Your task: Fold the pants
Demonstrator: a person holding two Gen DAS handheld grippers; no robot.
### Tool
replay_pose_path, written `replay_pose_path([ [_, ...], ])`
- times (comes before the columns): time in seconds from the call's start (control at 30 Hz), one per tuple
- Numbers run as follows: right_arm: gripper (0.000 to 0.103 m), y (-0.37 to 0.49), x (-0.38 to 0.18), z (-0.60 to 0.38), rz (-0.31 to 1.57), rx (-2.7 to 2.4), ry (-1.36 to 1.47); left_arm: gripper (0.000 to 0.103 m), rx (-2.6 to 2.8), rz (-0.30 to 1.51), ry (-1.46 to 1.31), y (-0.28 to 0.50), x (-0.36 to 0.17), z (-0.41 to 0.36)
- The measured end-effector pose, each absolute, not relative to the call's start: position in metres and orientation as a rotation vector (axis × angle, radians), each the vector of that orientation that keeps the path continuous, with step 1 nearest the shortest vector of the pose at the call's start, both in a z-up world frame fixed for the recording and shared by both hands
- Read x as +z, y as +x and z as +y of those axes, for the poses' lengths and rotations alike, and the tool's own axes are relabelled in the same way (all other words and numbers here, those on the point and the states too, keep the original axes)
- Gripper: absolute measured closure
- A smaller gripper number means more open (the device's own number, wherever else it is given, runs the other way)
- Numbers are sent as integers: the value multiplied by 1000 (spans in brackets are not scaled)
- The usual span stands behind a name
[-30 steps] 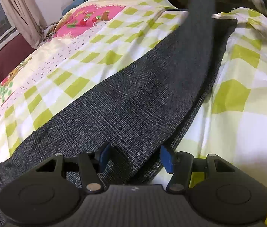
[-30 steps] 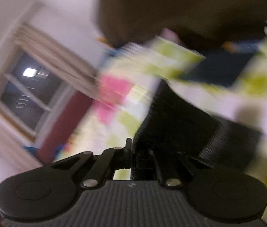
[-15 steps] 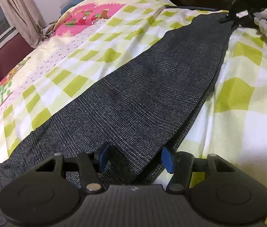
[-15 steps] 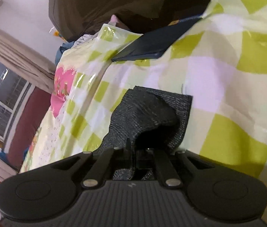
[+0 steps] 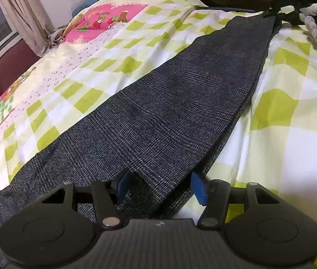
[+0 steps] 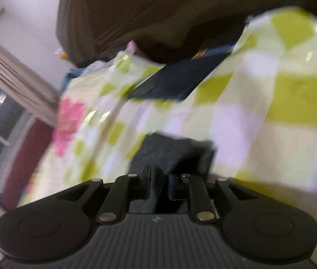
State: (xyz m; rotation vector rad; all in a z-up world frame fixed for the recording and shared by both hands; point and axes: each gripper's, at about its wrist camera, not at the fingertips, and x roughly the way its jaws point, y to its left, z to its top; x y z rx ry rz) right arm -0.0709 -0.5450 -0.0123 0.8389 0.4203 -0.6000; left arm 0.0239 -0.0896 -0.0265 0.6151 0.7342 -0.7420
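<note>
Dark grey checked pants [image 5: 176, 112] lie stretched along the bed, one leg laid over the other, from the waist near me to the hem at the far right. My left gripper [image 5: 159, 185] is open, its blue pads either side of the folded leg near the crotch, low over the cloth. In the left wrist view my right gripper [image 5: 277, 11] sits at the far hem. In the blurred right wrist view my right gripper [image 6: 159, 185] stands slightly parted with the hem [image 6: 174, 152] lying between and beyond its pads.
The bed has a green and white checked quilt [image 5: 293, 112] with a pink picture panel [image 5: 104, 20]. A dark flat object [image 6: 181, 80] lies near the dark headboard [image 6: 158, 11]. A window and curtain [image 5: 21, 15] stand at the left.
The right gripper brought the lifted leg down onto the other leg, laid the hem at the far end, and its jaws have parted a little. The left gripper has stayed put.
</note>
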Motion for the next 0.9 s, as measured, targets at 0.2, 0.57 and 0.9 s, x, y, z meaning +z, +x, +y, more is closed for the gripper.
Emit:
replay_pose_path([
  [0.2,89,-86,-5,-530,468,-654,711,31,-728,724,587,21,-25,-79],
  [0.57,57,-98,-21,-517,421,-537,896,31,-736,722,485,19,-22,-66],
  [0.9,55,-71,-24,-514,418,-503,933,31,-782,720,519,9,-29,-85],
])
